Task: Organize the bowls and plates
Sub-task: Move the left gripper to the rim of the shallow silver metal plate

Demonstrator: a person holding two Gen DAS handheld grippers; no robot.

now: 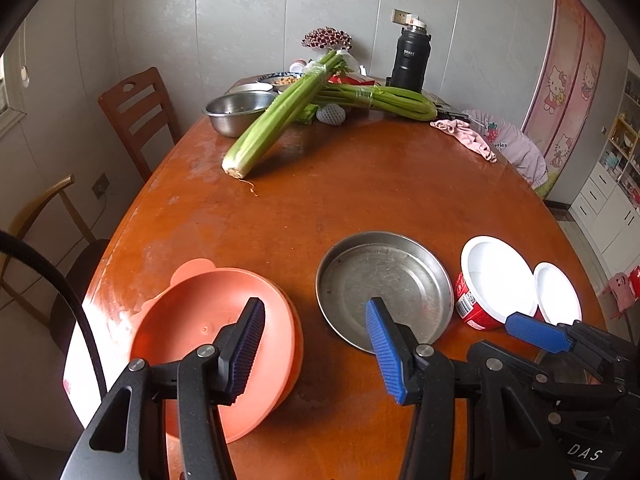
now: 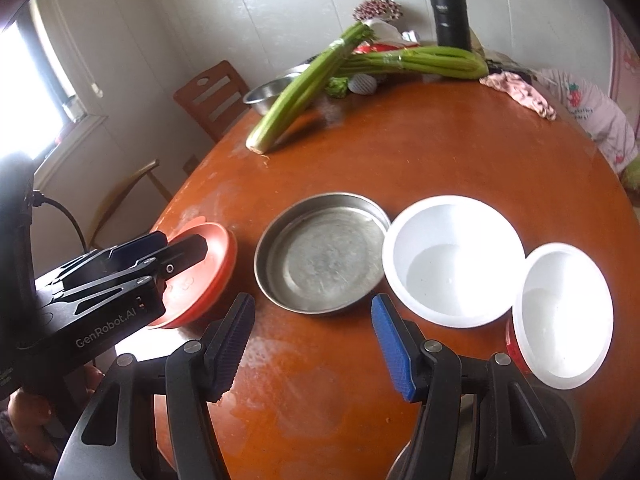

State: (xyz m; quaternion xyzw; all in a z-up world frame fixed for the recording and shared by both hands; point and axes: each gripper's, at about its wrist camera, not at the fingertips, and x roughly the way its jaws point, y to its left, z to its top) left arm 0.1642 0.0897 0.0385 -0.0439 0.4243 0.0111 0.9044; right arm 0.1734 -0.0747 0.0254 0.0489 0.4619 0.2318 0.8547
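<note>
Right wrist view puts your steel plate [image 2: 322,254] in the middle of the bench's [image 2: 440,152] near edge, the orange plates [image 2: 208,268] to its left, and two white bowls [image 2: 454,258] [image 2: 564,314] with red printed sides to its right. Your right hand-held gripper [image 2: 312,344] hangs wide open and holds nothing, in front of the steel plate. Your left hand-held gripper [image 1: 316,350] is also spread wide and empty, one pad above the orange plates. Farther back lie celery bunches [image 2: 304,88], a steel mixing bowl [image 2: 266,96], a pink cloth [image 2: 520,94] and a black flask [image 2: 450,16]. "GenRobot.AI" is printed on the left gripper's body.
</note>
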